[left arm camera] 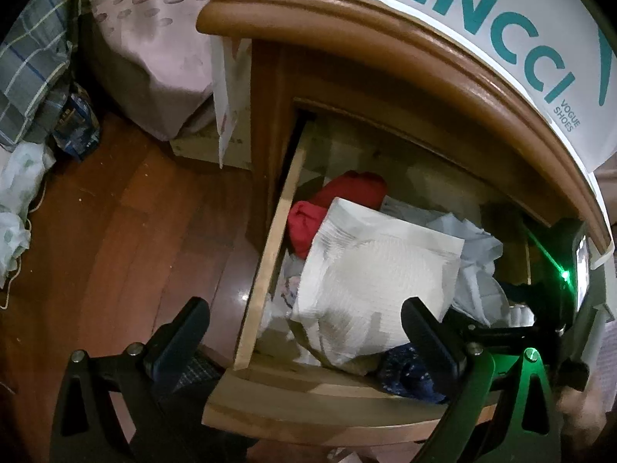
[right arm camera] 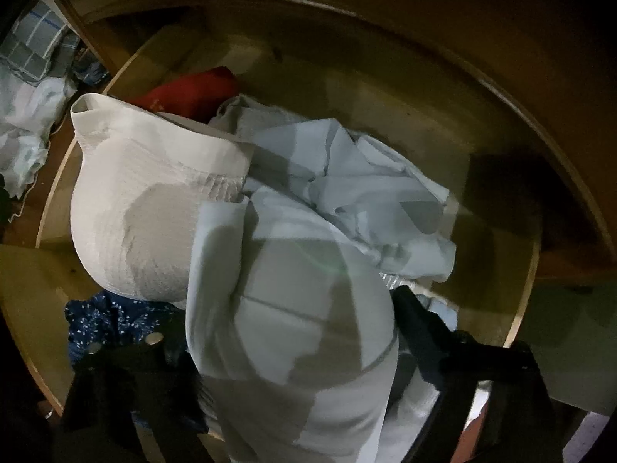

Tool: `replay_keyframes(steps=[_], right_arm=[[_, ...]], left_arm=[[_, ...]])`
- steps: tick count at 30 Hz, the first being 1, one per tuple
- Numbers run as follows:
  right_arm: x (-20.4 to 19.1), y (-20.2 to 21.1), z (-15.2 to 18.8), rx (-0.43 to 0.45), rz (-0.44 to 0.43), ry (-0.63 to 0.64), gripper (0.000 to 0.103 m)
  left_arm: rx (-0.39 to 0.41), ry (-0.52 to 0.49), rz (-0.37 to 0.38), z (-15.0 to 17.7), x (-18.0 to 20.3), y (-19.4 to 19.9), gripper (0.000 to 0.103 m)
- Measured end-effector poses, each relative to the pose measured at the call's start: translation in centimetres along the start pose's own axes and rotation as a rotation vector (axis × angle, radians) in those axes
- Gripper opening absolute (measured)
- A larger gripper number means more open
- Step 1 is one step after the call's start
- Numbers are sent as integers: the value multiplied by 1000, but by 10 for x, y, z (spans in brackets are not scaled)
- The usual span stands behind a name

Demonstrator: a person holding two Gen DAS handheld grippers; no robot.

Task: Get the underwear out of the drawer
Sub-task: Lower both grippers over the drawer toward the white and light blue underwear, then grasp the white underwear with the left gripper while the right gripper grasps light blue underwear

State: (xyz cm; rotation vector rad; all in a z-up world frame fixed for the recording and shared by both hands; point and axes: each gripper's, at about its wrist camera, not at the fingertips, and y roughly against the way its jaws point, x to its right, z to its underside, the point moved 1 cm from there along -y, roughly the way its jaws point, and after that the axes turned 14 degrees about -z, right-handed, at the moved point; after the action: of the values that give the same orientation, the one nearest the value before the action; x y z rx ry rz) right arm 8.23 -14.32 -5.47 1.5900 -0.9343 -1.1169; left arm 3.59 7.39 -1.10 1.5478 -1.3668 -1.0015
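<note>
The wooden drawer (left arm camera: pixel 266 270) of a nightstand stands pulled open, full of clothes. A white ribbed underwear (left arm camera: pixel 370 281) lies on top, also in the right wrist view (right arm camera: pixel 146 208). A pale blue underwear (right arm camera: pixel 293 308) lies beside it, next to red cloth (left arm camera: pixel 339 200) and dark blue dotted cloth (left arm camera: pixel 408 374). My left gripper (left arm camera: pixel 304 332) is open, above the drawer's front left corner, holding nothing. My right gripper (right arm camera: pixel 293 343) is inside the drawer, its fingers on either side of the pale blue underwear; the grip is blurred. It shows at the right in the left wrist view (left arm camera: pixel 555 308).
A white shoe box (left arm camera: pixel 501 31) with teal letters sits on the nightstand top (left arm camera: pixel 385 27). A bed with pink sheets (left arm camera: pixel 146 38) stands to the left. Plastic bags (left arm camera: pixel 15 208) and a checked cloth (left arm camera: pixel 34 58) lie on the wooden floor (left arm camera: pixel 127 239).
</note>
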Motion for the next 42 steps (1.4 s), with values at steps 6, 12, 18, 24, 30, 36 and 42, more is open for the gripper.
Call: replay_keyframes(steps=[6, 12, 18, 24, 30, 36, 42], right_arm=[[4, 10, 11, 54, -24, -20, 51], [11, 33, 27, 139, -47, -70, 32], [21, 56, 45, 211, -73, -131, 27], [26, 69, 60, 273, -100, -190, 26], [40, 77, 70, 306, -141, -241, 26], [51, 81, 74, 325, -160, -273, 26], [59, 86, 79, 327, -174, -279, 26]], left_arm=[[-41, -7, 29, 2, 6, -7, 102], [-79, -27, 95, 4, 21, -12, 102], [-79, -67, 93, 3, 40, -16, 102], [-92, -131, 74, 1, 68, -23, 102], [-145, -124, 28, -4, 88, -40, 102], [-210, -90, -53, -7, 98, -64, 102], [-257, -51, -102, -9, 104, -78, 102]])
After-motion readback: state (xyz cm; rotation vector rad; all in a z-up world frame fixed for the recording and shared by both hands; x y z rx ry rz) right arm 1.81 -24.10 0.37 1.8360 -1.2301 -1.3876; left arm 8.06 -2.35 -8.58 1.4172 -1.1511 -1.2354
